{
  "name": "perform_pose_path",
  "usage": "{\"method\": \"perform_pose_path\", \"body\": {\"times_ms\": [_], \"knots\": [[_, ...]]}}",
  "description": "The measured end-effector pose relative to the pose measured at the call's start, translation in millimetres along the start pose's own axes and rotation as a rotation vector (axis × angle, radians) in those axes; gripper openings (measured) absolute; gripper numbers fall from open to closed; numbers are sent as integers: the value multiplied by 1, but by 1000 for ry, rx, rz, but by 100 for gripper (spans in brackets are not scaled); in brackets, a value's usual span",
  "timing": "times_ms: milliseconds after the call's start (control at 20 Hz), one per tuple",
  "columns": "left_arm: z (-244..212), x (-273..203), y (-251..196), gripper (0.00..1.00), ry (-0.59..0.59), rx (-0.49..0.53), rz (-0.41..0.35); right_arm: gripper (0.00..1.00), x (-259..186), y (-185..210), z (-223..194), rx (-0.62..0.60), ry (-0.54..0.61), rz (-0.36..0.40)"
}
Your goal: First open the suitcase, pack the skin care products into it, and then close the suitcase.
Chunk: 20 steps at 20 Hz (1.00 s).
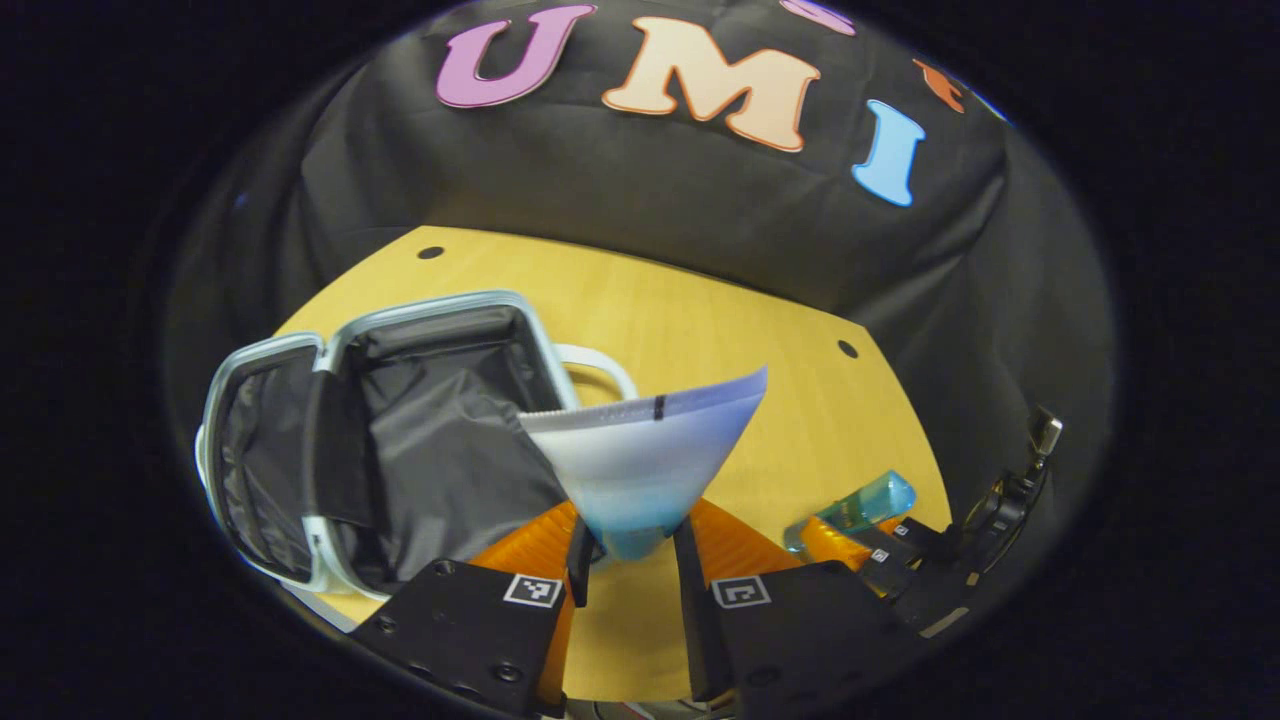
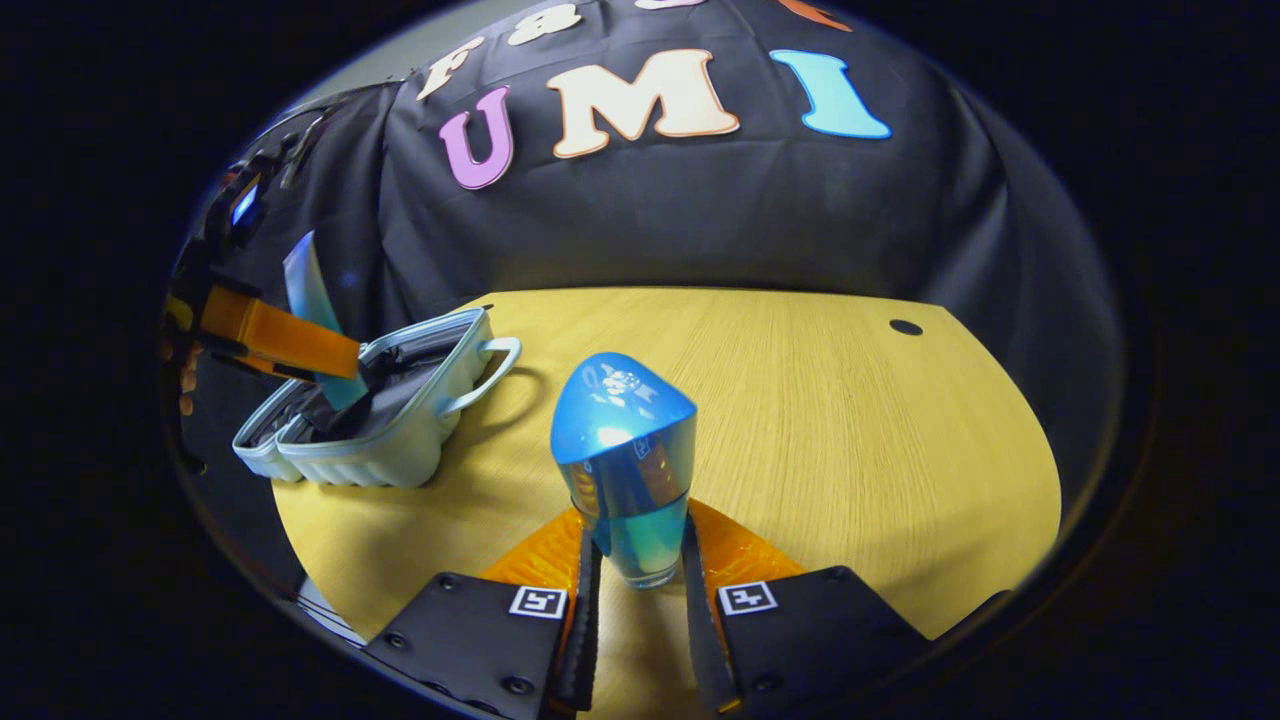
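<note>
Packing is underway: suitcase (image 1: pixel 400 440) lies open on the table (image 2: pixel 800 420), left gripper (image 1: pixel 630 560) pinches a white-blue tube (image 1: pixel 650 450) just beside its opening, right gripper (image 2: pixel 640 580) pinches a blue bottle (image 2: pixel 625 450) well apart; both items unpacked, closing left.

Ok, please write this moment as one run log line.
suitcase: open, on table | left gripper: shut on white-blue tube, near suitcase | right gripper: shut on blue bottle, above table

light: dim, even | glare: bottle cap (image 2: pixel 622 402) | edges: fisheye-bent, dark | focus: slightly soft
</note>
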<state>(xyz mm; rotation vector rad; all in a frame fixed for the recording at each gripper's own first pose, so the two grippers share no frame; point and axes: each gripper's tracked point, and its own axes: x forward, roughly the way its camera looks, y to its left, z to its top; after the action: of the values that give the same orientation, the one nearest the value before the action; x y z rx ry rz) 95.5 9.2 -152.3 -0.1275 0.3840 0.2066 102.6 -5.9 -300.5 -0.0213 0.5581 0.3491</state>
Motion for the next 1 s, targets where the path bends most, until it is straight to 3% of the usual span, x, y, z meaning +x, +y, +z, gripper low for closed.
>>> {"method": "perform_pose_path", "body": {"times_ms": [250,450,650,1000], "knots": [[0,-13,57,40,85,-25,44,38,-1,-2,-1,36,28,-12],[-13,3,83,42,191,-113,23,33,-3,-2,0,37,42,-33],[-40,14,104,38,356,-180,5,32,-3,5,-1,56,84,-31],[-66,21,136,43,557,-232,-16,30,-12,25,11,62,129,-80]]}}
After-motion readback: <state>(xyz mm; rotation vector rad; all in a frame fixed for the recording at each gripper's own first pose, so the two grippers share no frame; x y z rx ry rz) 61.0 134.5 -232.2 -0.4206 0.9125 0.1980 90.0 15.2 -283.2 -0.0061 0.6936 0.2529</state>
